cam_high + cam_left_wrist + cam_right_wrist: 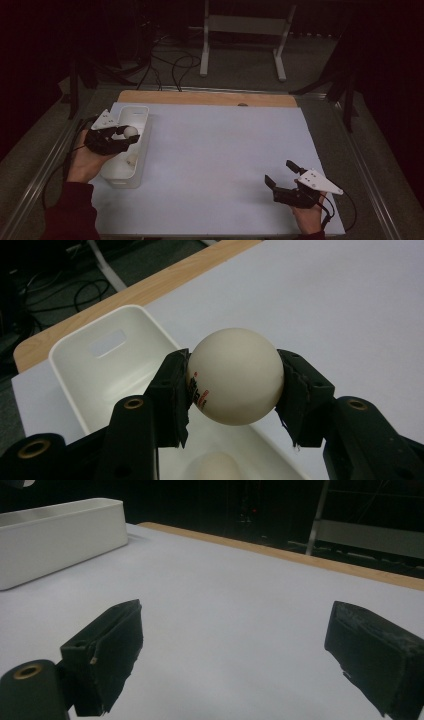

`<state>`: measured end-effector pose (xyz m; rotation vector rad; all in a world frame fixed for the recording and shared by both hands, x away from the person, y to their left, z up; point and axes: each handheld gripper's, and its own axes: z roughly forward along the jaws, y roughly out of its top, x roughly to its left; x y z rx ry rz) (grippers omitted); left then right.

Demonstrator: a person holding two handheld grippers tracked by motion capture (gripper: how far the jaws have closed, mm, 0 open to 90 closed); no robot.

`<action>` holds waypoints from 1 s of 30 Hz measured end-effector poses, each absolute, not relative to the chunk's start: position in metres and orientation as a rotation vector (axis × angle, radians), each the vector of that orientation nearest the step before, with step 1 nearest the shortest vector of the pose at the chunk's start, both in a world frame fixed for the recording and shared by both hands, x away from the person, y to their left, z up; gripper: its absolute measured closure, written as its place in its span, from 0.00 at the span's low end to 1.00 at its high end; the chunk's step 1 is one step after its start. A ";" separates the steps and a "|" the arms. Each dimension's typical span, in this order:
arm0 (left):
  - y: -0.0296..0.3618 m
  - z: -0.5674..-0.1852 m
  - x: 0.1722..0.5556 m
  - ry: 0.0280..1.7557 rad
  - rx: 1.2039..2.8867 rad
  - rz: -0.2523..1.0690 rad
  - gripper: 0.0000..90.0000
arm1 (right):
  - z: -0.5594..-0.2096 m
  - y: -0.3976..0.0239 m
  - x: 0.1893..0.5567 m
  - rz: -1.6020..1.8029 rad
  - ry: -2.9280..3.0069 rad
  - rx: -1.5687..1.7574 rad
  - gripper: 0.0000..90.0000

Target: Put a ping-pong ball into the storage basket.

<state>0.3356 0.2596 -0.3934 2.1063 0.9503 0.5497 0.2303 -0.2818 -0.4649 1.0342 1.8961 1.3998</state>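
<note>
Left hand: your left hand (86,159) comes in from the lower left in the high view, forearm in a dark red sleeve (70,212), and grips the left gripper (129,135) from below and behind, with its jaws aimed across the white bin (142,117).
Left gripper: your jaws are clamped on a white ball (235,376), one pad on each side of it. In the left gripper view the ball sits squarely between the pads, with red and black print by the left-hand pad.
Ball's place: held above the open bin, clear of its floor. The bin's far end wall, with its handle slot, lies ahead of your jaws.
Second ball: a pale second ball (216,467) shows blurred directly below your jaws, down inside the bin. In the high view it lies in the bin's near half, just beside your gripper.
Right hand: your right hand (310,215) enters at the lower right, holding the right gripper (280,172) low over the pale sheet (220,150), jaws pointing forward and toward the bin.
Right gripper: your jaws stand wide apart with nothing between them but bare sheet, as the right gripper view shows.
Bin from the right gripper: well apart, ahead and to the left of its jaws.
Grey plate: the three-cornered plate (320,181) rides on top of your right gripper, tip pointing away from the jaws.
</note>
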 end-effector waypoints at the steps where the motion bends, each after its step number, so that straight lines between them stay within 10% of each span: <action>1: 0.261 -0.393 0.335 0.957 2.103 0.553 0.57 | -0.465 -0.282 0.230 1.400 1.896 1.033 0.09; 30: 0.280 -0.393 0.330 1.014 2.126 0.587 0.56 | -0.465 -0.281 0.230 1.399 1.897 1.033 0.09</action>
